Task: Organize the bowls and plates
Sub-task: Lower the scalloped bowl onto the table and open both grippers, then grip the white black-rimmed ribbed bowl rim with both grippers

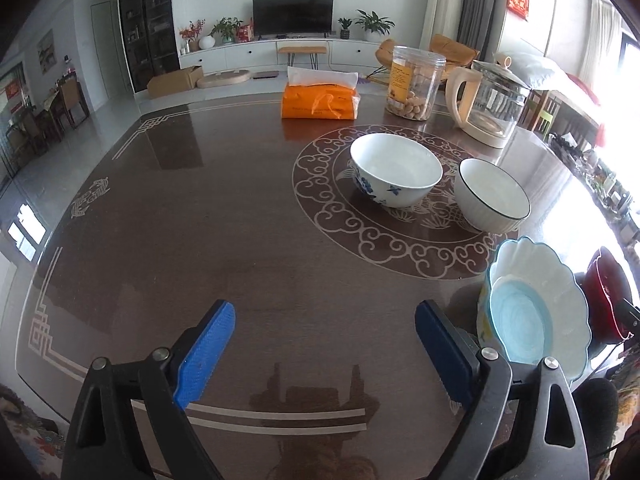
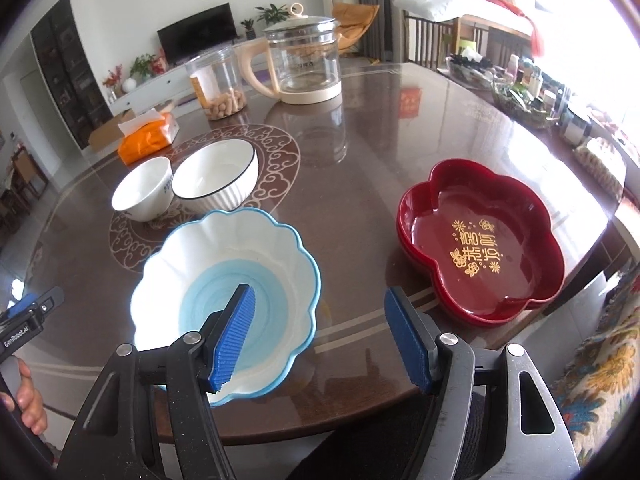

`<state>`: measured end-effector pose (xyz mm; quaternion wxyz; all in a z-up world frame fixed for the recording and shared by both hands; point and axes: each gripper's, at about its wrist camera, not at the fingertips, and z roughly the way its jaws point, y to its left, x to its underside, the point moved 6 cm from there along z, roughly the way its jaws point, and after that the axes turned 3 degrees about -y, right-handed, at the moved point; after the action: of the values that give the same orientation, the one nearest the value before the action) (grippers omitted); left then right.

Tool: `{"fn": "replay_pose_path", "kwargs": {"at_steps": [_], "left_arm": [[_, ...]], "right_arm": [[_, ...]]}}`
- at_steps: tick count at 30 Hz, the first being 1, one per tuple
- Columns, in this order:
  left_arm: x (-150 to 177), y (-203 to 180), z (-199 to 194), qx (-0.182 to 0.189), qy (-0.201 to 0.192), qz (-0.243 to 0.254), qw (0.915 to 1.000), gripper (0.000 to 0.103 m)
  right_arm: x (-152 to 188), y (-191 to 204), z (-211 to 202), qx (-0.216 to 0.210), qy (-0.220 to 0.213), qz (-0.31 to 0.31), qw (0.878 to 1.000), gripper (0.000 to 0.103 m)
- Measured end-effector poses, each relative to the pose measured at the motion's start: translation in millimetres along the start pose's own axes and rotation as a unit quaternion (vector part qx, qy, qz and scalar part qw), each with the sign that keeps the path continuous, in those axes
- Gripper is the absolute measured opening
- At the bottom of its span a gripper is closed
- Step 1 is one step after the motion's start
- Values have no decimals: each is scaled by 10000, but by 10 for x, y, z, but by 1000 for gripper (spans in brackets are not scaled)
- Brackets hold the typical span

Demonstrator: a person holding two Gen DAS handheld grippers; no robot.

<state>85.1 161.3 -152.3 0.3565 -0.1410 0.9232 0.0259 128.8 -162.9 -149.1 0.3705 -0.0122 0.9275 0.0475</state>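
Note:
A scalloped white bowl with a blue centre (image 2: 224, 280) sits near the table's front edge; it also shows at the right in the left wrist view (image 1: 536, 308). A red flower-shaped dish (image 2: 480, 240) lies to its right, partly seen in the left wrist view (image 1: 606, 292). A white bowl with blue flowers (image 1: 396, 168) (image 2: 142, 192) and a black-rimmed white bowl (image 1: 492, 194) (image 2: 216, 178) stand side by side further back. My left gripper (image 1: 324, 340) is open and empty, left of the scalloped bowl. My right gripper (image 2: 320, 328) is open and empty, its left finger over the scalloped bowl's near rim.
On the dark round table (image 1: 200, 220) stand an orange tissue pack (image 1: 318, 100), a plastic jar of snacks (image 1: 416, 84) and a glass kettle (image 1: 492, 104) at the back. Bottles and baskets (image 2: 532, 88) crowd the far right. A patterned cushion (image 2: 600, 380) lies at the near right.

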Motion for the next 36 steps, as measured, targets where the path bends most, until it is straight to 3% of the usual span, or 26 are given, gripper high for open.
{"fn": "replay_pose_path", "kwargs": {"at_steps": [5,6,7,10,15,19,22,26,30,32,36], "left_arm": [[-96,-124,-203,166,-495,80,9986,91],[-125,-169,-215,234,-540,124,9982,91],[-148,-226,-210,358,-536,171,9978,91],[-187,-423,-104,685,-234,378,9967,91],[-262,-713,-17,767,-6,832,9936,91],[-429,-923,52,973,27,1066,9895,91],[-623,-1059,199,1305,291,920,9867,91],[-873,-1248,535,1613,750,676,9817,91],[-999,-1446,913,1561,1099,640,9795,89],[-1019,-1512,1072,1450,1203,650,9799,87],[-979,-1545,1348,1361,1513,381,9783,75]], "right_arm": [[-168,64,-339,671,-832,-346,9937,71],[-193,89,-384,730,-922,-446,9921,76],[-195,134,-373,594,-868,-555,9929,80],[-106,210,-178,-13,-221,-536,9983,79],[-84,209,-185,30,-471,-525,9975,79],[-220,239,-226,-651,-747,-429,9942,79],[-344,328,-77,-1092,-373,-489,9921,79],[-656,390,201,-1272,138,-552,9902,79],[-1024,401,597,-1119,517,-651,9902,79],[-1138,403,810,-1253,766,-530,9877,78],[-1233,421,1242,-1333,1288,-223,9824,78]]}}
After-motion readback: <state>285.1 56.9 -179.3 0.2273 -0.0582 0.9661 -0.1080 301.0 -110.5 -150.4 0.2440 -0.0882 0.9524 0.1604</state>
